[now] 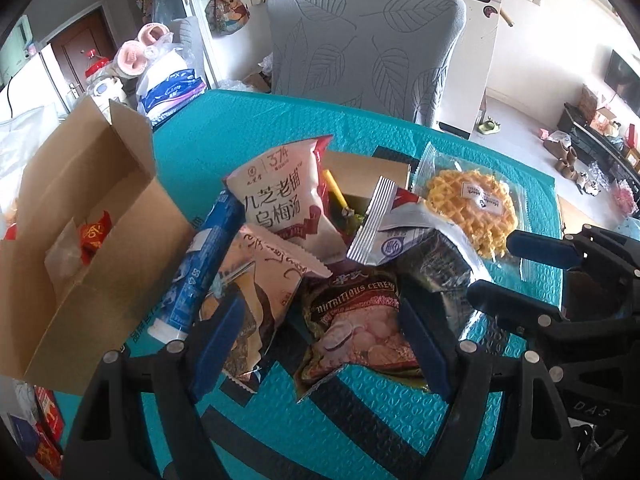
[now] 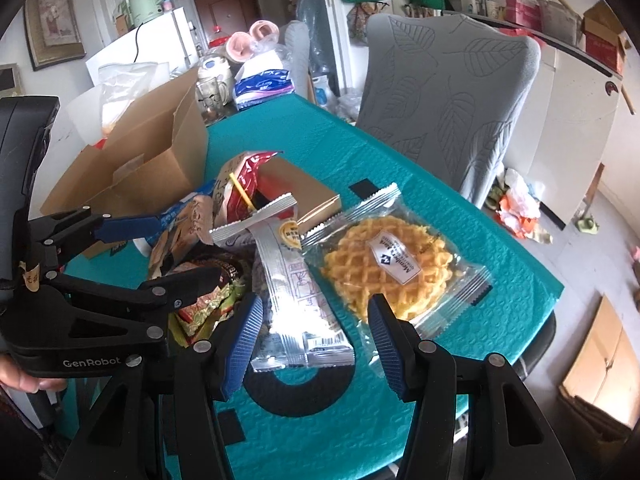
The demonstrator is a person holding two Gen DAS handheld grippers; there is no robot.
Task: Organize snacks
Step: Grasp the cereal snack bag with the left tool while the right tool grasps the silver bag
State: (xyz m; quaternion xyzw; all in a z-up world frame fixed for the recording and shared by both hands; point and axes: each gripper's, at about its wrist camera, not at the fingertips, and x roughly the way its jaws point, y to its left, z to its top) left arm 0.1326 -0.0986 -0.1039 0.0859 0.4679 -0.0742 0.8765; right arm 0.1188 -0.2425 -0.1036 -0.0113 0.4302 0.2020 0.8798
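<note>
A heap of snacks lies in the middle of the tabletop (image 1: 248, 120), which is covered in a teal bubble mat, and both grippers hang above the near edge of the heap with nothing in them. The left gripper (image 1: 320, 344) has its fingers wide apart, framing a brown-and-pink cereal packet (image 1: 356, 320) and a beige packet with cursive writing (image 1: 256, 280); a blue tube (image 1: 196, 276) leans at their left, and a white drink-mix pouch (image 1: 280, 204) is propped up behind them. The right gripper (image 2: 316, 344) has its fingers narrower but still parted, standing apart from everything, over the lower end of a long silver sachet (image 2: 296, 304), with a waffle in a clear wrapper (image 2: 388, 264) just to the right of it. An open cardboard box (image 1: 92, 248) sits at the left side of the heap with one red sweet inside; it looks like the place for the snacks. The step in hand seems to be the approach for a first pick, nothing gripped yet. The next move calls for each gripper to settle on a single packet, lower until the fingers straddle it, and close; the loose, overlapping wrappers could drag neighbours along, so a top-lying item is the safer choice.
</note>
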